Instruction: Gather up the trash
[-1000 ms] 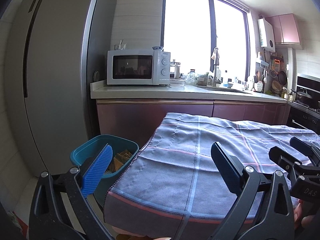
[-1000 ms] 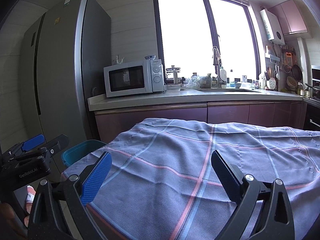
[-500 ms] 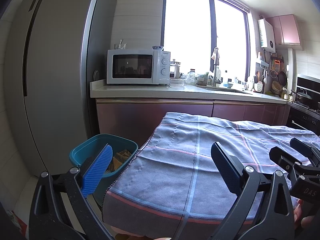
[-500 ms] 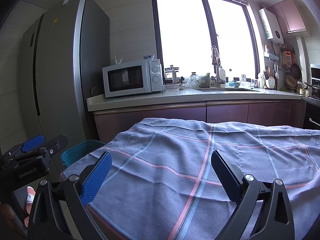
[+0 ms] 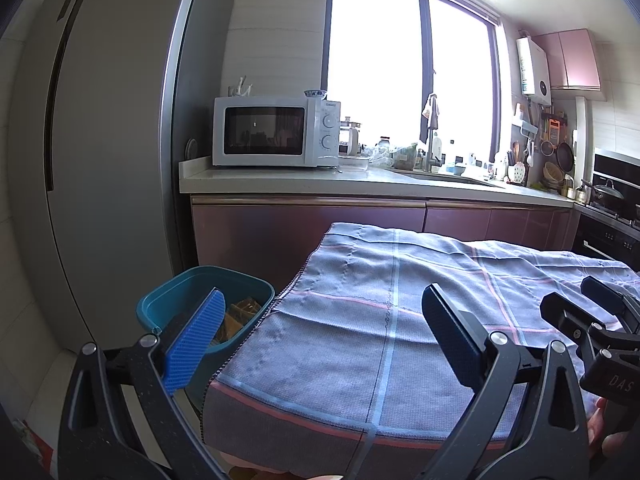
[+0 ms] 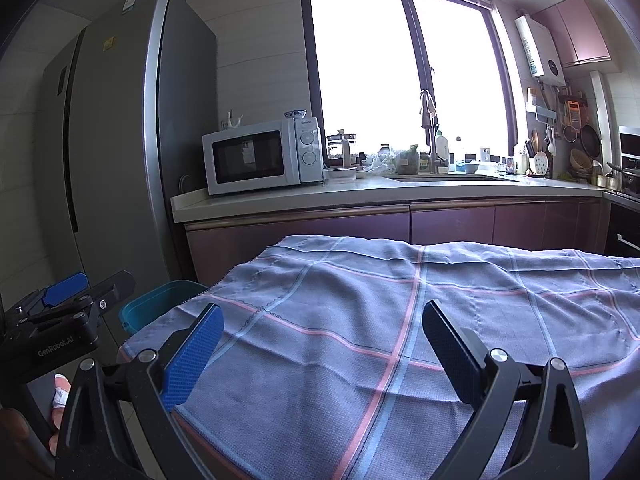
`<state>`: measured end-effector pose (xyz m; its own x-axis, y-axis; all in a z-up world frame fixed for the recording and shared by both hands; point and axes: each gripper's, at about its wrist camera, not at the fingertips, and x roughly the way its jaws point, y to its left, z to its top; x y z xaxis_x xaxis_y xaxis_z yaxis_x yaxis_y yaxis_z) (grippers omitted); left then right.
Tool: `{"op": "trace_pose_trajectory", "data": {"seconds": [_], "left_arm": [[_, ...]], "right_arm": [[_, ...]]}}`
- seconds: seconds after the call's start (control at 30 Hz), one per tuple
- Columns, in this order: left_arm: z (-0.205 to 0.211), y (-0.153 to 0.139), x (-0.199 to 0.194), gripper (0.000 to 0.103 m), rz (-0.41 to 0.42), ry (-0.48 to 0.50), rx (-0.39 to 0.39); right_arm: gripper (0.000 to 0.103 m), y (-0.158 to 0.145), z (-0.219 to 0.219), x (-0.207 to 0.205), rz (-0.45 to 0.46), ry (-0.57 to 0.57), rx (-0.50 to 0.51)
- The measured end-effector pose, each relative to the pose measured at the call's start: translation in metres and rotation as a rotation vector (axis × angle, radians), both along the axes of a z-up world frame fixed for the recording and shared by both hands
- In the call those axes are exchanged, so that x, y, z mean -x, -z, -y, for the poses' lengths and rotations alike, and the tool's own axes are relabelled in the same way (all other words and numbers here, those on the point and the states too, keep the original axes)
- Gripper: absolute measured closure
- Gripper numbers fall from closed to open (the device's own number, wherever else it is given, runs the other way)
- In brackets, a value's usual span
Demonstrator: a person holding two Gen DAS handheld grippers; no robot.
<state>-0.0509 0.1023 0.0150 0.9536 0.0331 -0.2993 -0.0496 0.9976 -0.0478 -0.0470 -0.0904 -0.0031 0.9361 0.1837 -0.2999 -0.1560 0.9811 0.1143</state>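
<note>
Left gripper (image 5: 320, 344) and right gripper (image 6: 320, 346) both jaws wide, empty, over grey-blue checked cloth (image 5: 400, 320). Teal plastic trash bin (image 5: 192, 288) with brown scraps, lower left beside cloth edge.

A woven, matt checked cloth (image 5: 400, 320) drapes the worktop, the teal bin (image 5: 192, 292) at its 9 o'clock looks smooth plastic, each tool (image 5: 320, 344) has matt black arms with ribbed blue pads (image 5: 192, 344) — and the fridge (image 5: 112, 160) is brushed, satin metal.
</note>
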Motion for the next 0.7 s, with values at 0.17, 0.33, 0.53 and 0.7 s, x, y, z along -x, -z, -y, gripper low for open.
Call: {"op": "trace_pose_trajectory", "data": {"seconds": [0.17, 0.33, 0.53, 0.7], "left_arm": [[0.0048, 0.0049, -0.0032, 0.006, -0.004, 0.0, 0.002], [0.0057, 0.0057, -0.0044, 0.006, -0.005, -0.001, 0.002], [0.007, 0.0067, -0.0045, 0.006, -0.008, 0.001, 0.003], [0.0077, 0.0071, -0.0049, 0.006, -0.01, 0.001, 0.003]], "right_arm": [[0.007, 0.0009, -0.0004, 0.0, -0.002, 0.001, 0.001], [0.007, 0.0009, -0.0002, -0.0002, 0.0, 0.002, 0.002], [0.007, 0.002, 0.0002, -0.0006, -0.002, 0.005, 0.001], [0.007, 0.0021, 0.0001, -0.0006, -0.003, 0.006, 0.001]]}}
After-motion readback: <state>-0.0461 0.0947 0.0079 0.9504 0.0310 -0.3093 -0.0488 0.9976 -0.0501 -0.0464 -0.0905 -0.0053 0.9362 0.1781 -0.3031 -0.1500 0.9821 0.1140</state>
